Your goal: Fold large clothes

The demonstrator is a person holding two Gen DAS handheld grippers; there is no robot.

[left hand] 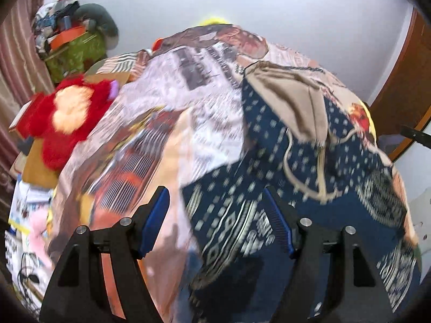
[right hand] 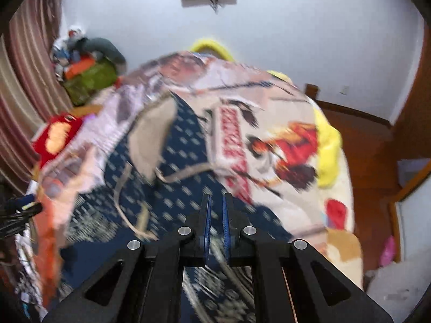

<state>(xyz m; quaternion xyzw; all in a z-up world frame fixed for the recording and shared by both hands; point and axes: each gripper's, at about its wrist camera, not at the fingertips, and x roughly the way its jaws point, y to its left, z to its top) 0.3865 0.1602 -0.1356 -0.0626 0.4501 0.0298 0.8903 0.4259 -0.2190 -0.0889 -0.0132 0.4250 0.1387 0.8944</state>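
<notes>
Both the left gripper [left hand: 215,204] and right gripper [right hand: 216,210] are showing black angular frames; blue ribbed pads; silver round screws.

Left gripper [left hand: 215,202] is seen at the near edge, its blue-padded jaws standing wide apart with nothing pressed between them. A navy patterned garment [left hand: 269,140] with a tan hood lining [left hand: 296,102] and drawcords is spread on a printed bedspread [left hand: 172,99], right of centre. A red plush toy [left hand: 64,121] lies at the left. A green bag [left hand: 75,53] piled with clutter stands far left beside a striped curtain [left hand: 16,53]. Motion blur throughout.
</notes>
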